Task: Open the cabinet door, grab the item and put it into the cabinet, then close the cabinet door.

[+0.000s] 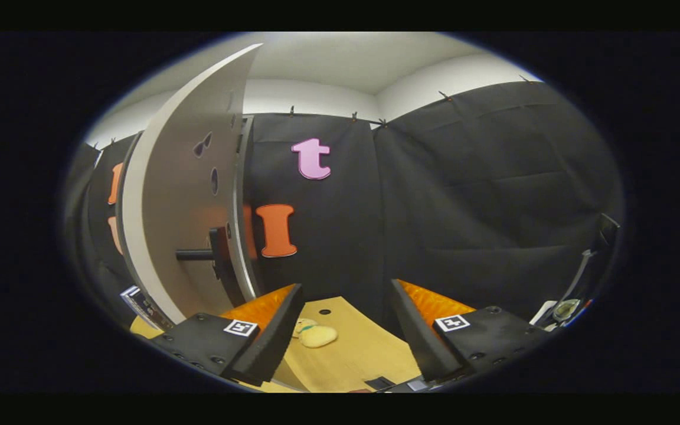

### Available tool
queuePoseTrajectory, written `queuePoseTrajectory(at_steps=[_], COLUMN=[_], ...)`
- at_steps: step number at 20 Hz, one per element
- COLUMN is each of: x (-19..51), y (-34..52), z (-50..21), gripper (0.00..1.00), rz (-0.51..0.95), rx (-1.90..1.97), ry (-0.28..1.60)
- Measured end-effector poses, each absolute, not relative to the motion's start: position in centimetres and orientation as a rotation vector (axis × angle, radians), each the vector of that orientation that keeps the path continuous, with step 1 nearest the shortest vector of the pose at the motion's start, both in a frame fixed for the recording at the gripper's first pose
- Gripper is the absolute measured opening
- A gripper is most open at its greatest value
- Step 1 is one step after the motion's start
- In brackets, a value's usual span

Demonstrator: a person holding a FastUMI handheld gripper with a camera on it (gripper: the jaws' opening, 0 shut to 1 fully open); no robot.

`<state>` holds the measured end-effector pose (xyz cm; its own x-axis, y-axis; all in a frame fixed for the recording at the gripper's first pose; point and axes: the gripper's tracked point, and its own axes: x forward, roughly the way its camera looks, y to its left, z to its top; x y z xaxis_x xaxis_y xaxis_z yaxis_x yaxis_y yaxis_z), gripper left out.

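Door (pixel 180 195): standing open, swung out edge-on left of the fingers, its pale face turning toward the camera (a dark handle (pixel 201 255) is sticking out of it low down).
Table (pixel 358 354): light wood, running under and ahead of the fingers.
Gripper (pixel 346 330): hanging above the table with its fingers spread wide, gripping nothing.
Toy (pixel 314 334): a small yellowish soft item, lying on the table just ahead of the left finger, touching neither finger.
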<state>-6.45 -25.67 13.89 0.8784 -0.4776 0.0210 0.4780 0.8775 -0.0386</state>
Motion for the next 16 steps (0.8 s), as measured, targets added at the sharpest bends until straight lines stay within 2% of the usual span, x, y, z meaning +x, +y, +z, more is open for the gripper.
queuePoseTrajectory(at_steps=[10, 16], x=[-7.0, -4.4], y=[-20.3, -12.2], z=[13.6, 12.5], gripper=[0.94, 0.94], rz=[-0.519, -0.382], rx=[-0.081, -0.080], ry=[-0.026, 0.003])
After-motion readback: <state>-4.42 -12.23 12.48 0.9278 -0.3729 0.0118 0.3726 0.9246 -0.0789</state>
